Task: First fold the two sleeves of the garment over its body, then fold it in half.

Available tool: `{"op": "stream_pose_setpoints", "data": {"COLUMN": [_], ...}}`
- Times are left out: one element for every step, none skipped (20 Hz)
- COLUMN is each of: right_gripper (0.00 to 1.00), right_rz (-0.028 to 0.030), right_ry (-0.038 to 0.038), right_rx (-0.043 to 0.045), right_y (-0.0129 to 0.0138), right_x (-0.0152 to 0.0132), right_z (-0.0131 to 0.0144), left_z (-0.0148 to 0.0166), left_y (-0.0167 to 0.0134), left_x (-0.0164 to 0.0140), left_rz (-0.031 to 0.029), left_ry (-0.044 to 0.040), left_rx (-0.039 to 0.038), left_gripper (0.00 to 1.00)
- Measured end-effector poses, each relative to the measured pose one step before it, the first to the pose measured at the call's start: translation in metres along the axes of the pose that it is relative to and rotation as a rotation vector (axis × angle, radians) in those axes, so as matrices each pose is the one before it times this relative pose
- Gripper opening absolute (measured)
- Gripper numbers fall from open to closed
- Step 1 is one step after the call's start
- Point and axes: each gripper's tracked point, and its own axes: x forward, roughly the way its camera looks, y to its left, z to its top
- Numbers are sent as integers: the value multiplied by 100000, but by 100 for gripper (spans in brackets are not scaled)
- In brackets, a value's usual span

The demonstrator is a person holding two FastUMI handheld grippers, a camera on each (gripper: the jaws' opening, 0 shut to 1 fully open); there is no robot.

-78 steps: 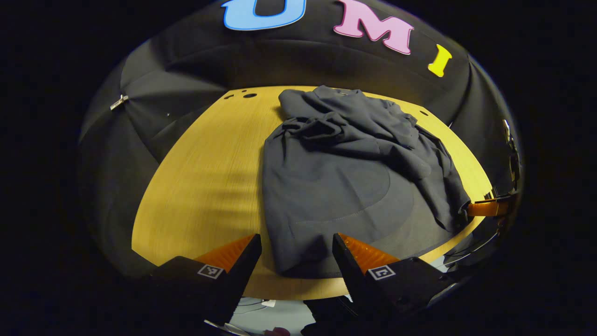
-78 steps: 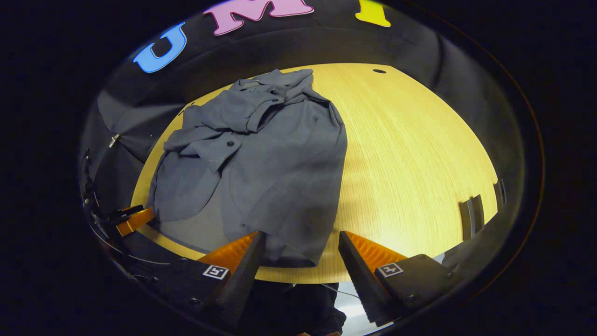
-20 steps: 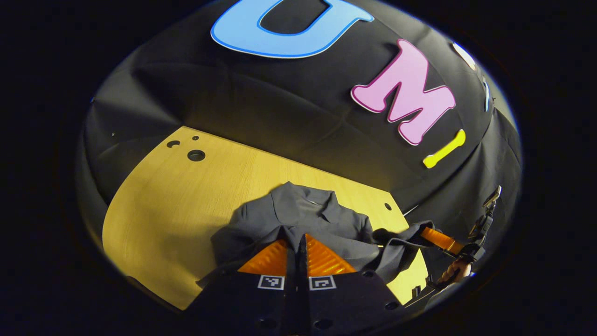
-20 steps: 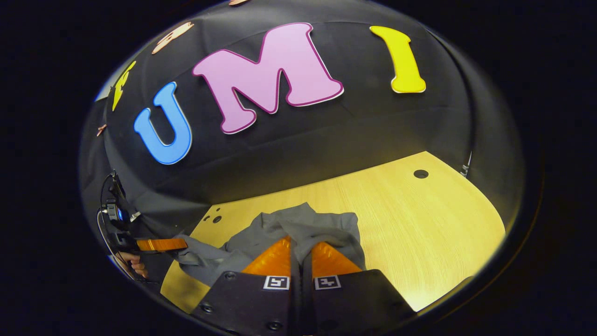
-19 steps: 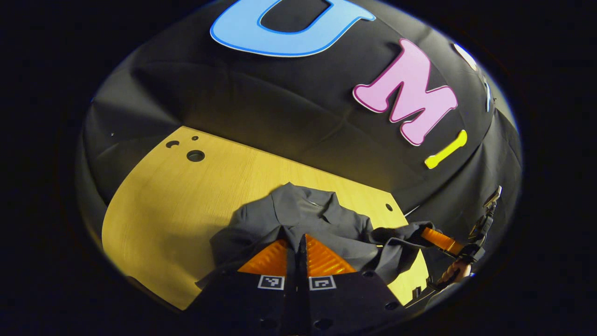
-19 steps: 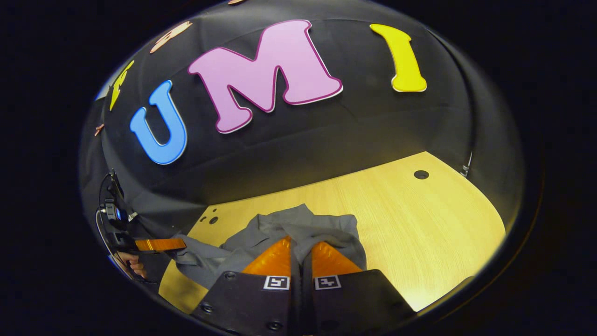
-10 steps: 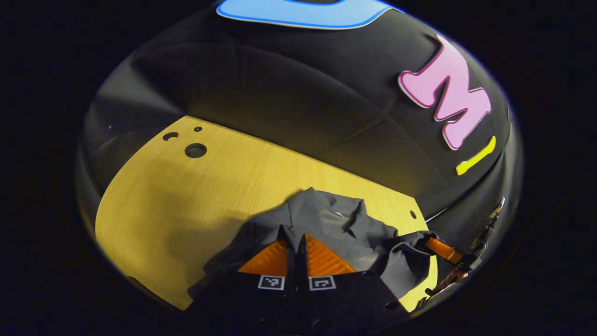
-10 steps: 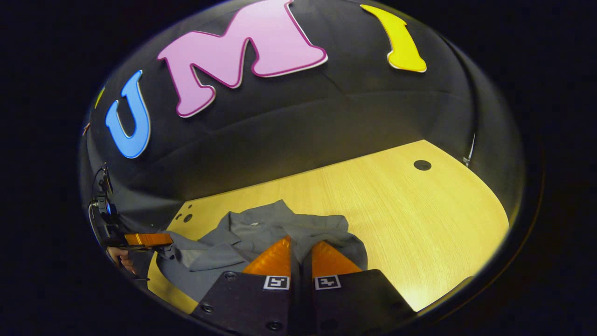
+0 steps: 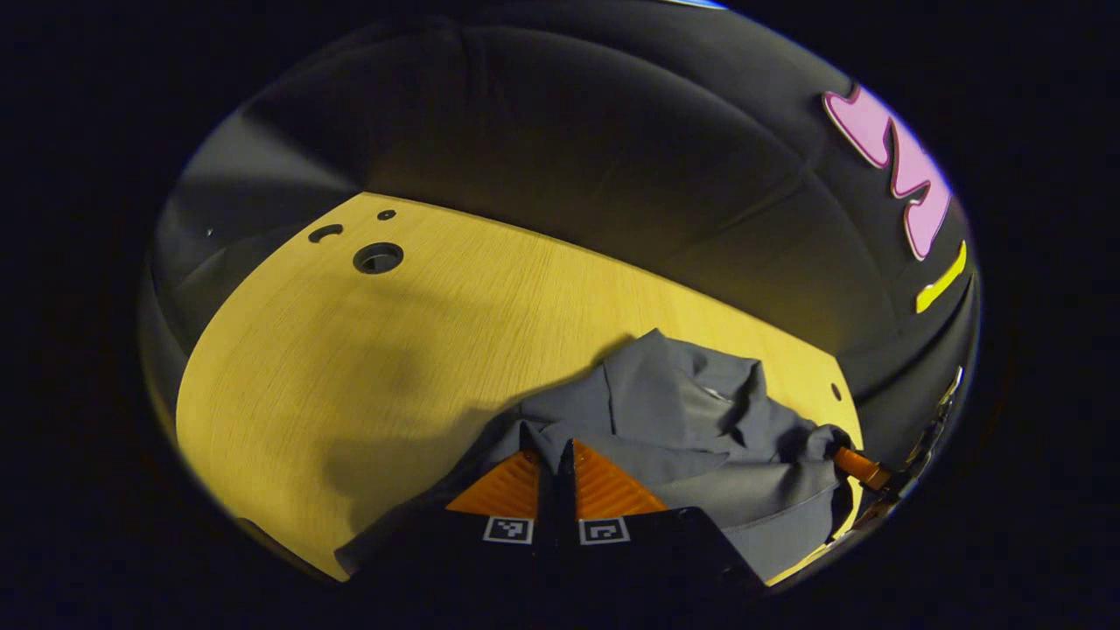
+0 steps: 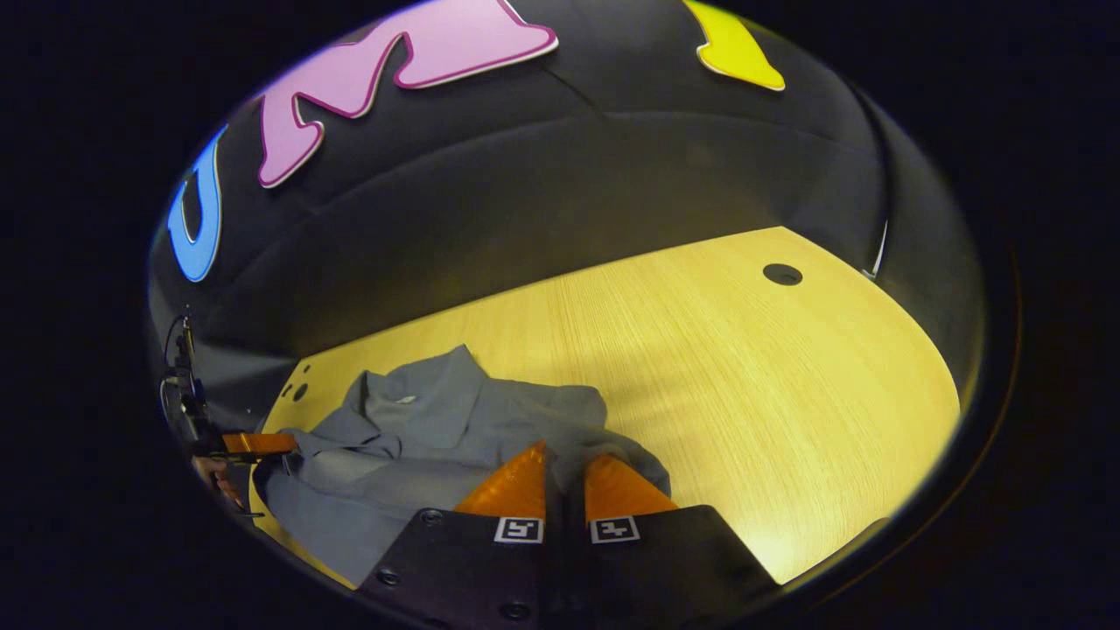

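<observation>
A grey collared shirt (image 9: 691, 424) lies bunched on the yellow wooden table (image 9: 367, 367), collar toward the booth wall. My left gripper (image 9: 557, 448) is shut, with the shirt's cloth pinched between its fingers. In the right gripper view, the shirt (image 10: 429, 437) spreads leftward from my right gripper (image 10: 564, 455), which is also shut on a fold of cloth. Each gripper appears in the other's view: the right one (image 9: 862, 468) at the shirt's far right end, the left one (image 10: 258, 444) at its far left end, held by a hand (image 10: 214, 477). The cloth under the fingers is hidden.
Round holes (image 9: 378, 257) pierce the table at its far left corner, and another hole (image 10: 781, 274) sits at the far right. Black cloth walls close in behind the table. Bare wood stretches left of the shirt in the left gripper view and right of it in the right gripper view.
Both grippers, open at the hem 3.9 s ago, are now shut on the cloth. In the last second both dipped toward the table and the shirt spread wider between them.
</observation>
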Motion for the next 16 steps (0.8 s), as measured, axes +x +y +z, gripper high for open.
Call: {"op": "stream_pose_setpoints", "data": {"right_gripper": [5, 5, 5, 5, 5, 6, 8, 8, 15, 26, 51, 75, 100, 97, 97, 97], "right_rz": [-548, -562, -969, 81, 297, 400, 5, 588, 449, 109, 1705, 2032, 361, -353, -596, -136], "right_ry": [1286, 2055, 2334, 1954, 943, -261, 452, 705, 304, -282, -1214, -1257, -865, -960, -329, -595], "right_rx": [-174, 316, 806, 784, 312, 862, 1177, 1401, 1152, 66, 45, -334, -1340, -1721, -1284, -440], "right_y": [-254, -240, -238, 1, 7, 24, -39, 1, 92, 86, 391, 479, 84, -59, -72, 109], "right_x": [568, 578, 607, 447, 241, 111, -10, 54, -460, -355, -737, -579, -560, -920, -564, -754], "right_z": [-552, -642, -724, -513, -249, 133, 21, -19, 72, 205, 514, 389, 56, 377, 122, 169], "left_z": [-318, -448, -561, 12, 346, -59, -435, -27, 36, 26, -60, 50, -104, -126, -130, 88], "left_y": [116, 198, 138, -68, 3, -78, -589, -835, -563, -610, -664, -497, -174, -253, -201, 30], "left_x": [736, 627, 478, 149, 77, 305, -199, -257, -103, -316, -527, -491, -533, -692, -907, -814], "left_rz": [1354, 1436, 1324, 796, 1034, 7, -1385, -2027, -1203, -1150, -746, 395, 686, 517, 678, 965], "left_ry": [1242, 1820, 1617, 78, -2072, 298, 1147, 452, -699, -722, -1000, -1322, -997, -839, -1363, -1394], "left_rx": [1346, 1315, 1311, 1258, 1183, 1155, 780, 389, 1124, 1837, 2014, 2198, 2159, 2172, 2231, 1136], "left_gripper": [5, 5, 5, 5, 6, 8, 9, 23, 38, 52, 66, 81, 95, 96, 95, 96]}}
